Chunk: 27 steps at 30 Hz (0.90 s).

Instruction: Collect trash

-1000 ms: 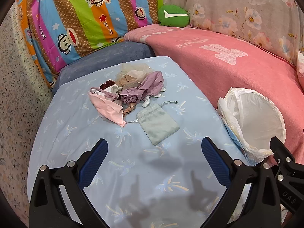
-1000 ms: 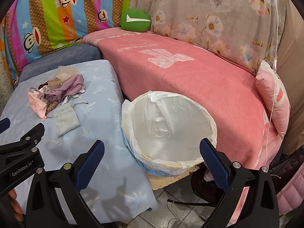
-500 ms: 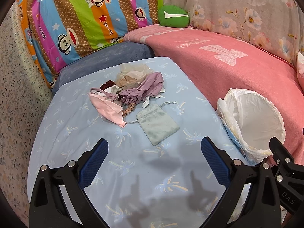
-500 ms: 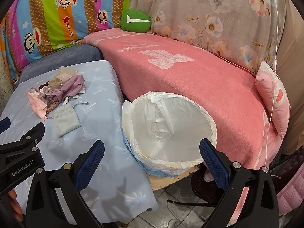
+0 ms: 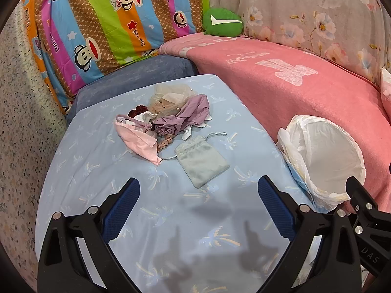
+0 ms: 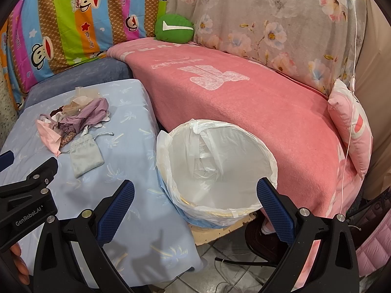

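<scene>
A heap of scraps (image 5: 168, 112) lies on the light blue cushion (image 5: 97, 171): a pink cloth (image 5: 139, 139), crumpled mauve fabric (image 5: 185, 117), beige tulle (image 5: 171, 95). A grey drawstring pouch (image 5: 201, 161) lies just in front of the heap. My left gripper (image 5: 199, 195) hovers open above the cushion, short of the pouch, with nothing between its fingers. A bin lined with a white bag (image 6: 217, 166) stands to the right of the cushion. My right gripper (image 6: 195, 197) is open over the bin's near rim, holding nothing. The heap (image 6: 73, 117) and pouch (image 6: 85, 153) sit far to its left.
A pink blanket (image 6: 244, 107) covers the sofa behind the bin. A green cushion (image 6: 174, 28) rests at the back corner. Striped cartoon fabric (image 5: 97, 24) and floral fabric (image 6: 268, 24) hang behind. A pink pillow (image 6: 349, 127) leans at the right. Tiled floor (image 6: 220, 251) shows below the bin.
Both grippers have barely shifted; the left view has drifted very slightly. Nothing was picked up or let go.
</scene>
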Available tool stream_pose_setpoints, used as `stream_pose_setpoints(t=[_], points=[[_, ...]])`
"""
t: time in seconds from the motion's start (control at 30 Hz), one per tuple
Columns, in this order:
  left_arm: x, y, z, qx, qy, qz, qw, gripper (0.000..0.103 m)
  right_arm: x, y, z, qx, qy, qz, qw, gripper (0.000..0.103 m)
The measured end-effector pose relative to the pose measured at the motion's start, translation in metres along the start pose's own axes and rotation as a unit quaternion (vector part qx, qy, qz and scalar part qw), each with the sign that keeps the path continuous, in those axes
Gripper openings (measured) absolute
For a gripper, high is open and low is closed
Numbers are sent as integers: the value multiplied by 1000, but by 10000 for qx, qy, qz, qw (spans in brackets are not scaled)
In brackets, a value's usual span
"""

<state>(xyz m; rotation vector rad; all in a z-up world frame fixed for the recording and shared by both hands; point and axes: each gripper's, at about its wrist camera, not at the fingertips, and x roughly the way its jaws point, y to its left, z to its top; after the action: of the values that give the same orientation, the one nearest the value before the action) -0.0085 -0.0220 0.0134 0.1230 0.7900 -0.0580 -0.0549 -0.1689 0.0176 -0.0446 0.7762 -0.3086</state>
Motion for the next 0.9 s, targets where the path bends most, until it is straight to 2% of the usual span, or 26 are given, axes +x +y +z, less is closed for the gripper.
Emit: stream_pose_setpoints(t=[0.9], points=[[-2,-6,5,23,-31,-73,10000,92,-6,-10,6,43,-28,-57,10000,97]])
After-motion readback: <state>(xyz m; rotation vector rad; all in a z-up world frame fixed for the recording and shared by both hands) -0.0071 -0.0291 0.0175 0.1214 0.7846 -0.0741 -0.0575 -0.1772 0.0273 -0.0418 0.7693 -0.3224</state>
